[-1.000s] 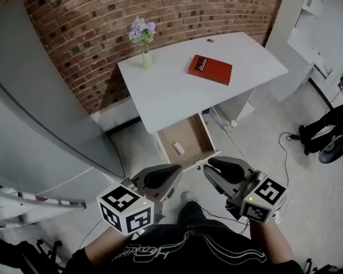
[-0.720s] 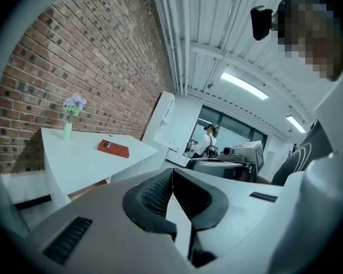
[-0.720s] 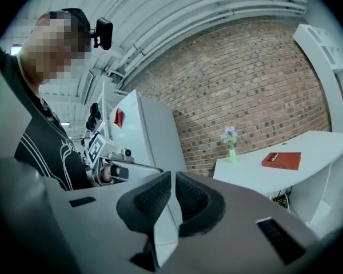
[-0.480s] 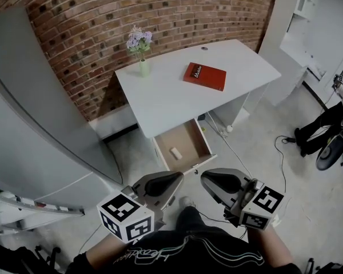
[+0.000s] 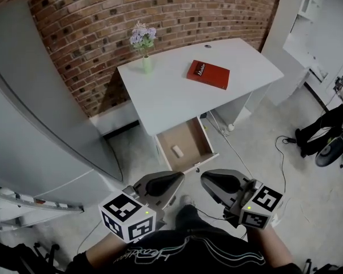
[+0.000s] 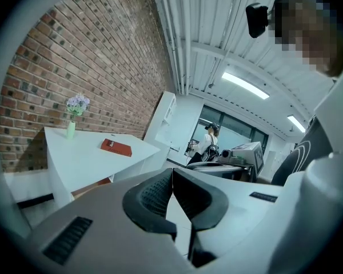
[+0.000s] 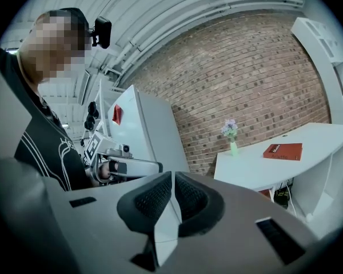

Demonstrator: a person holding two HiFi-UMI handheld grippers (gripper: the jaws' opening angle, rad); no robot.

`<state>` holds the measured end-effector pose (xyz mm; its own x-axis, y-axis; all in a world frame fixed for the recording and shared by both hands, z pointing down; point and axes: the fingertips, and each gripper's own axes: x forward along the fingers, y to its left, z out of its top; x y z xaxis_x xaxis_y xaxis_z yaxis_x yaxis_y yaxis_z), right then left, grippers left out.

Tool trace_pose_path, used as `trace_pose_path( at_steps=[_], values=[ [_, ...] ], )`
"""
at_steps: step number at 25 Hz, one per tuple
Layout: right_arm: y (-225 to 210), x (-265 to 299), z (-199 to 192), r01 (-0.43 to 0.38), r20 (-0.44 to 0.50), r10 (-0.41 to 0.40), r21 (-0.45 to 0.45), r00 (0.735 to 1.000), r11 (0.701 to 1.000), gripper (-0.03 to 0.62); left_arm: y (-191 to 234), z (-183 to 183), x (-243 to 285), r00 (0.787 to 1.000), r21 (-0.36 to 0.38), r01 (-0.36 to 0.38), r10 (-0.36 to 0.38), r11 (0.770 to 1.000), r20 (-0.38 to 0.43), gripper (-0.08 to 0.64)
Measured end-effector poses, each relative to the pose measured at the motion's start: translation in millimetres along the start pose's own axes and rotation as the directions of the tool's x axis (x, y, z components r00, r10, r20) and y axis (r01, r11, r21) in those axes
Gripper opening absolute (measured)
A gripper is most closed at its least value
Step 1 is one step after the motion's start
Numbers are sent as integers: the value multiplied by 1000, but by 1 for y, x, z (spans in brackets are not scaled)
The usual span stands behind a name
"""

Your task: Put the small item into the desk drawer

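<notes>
Your left gripper [image 6: 171, 174] has its jaws pressed together at the tips, with nothing between them. Your right gripper [image 7: 172, 178] is the same: jaws together, empty. In the head view you hold both low in front of you, side by side and close to your body, well apart from the counter [image 5: 171, 96] and touching nothing.

The small item [image 5: 177, 150], a pale little block, lies inside the desk drawer [image 5: 190, 137], which is pulled out from under the counter's near edge. It rests on the drawer's brown floor towards the left side.

Only the head view looks down into the drawer and shows the item. Both gripper views see the counter from the side, so you get the red book [image 5: 208, 74] lying flat on top and the vase of purple flowers [image 5: 146, 60] at the corner by the brick wall [image 5: 160, 10], but not the drawer's inside. The left gripper view alone shows a person [image 6: 208, 142] standing far off at the back of the room. The right gripper view alone shows your other gripper's marker cube beside a tall grey cabinet [image 7: 143, 136].
</notes>
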<state>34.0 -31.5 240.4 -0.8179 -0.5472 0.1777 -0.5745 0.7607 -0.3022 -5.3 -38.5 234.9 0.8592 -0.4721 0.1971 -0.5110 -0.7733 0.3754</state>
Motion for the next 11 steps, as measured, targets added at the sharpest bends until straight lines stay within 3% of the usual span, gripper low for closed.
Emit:
trace_pose_path(
  at_steps=[4,11],
  values=[
    [3,2,4,1,-5,-1,34,1000,999,52,0,2,-1,1000,4,3,-3,1000,0,21],
    [-1,2,4,27,-31,-26,16,999,1000,52,3,9,-6,1000,6,-3,3,1000,3,21]
  ],
)
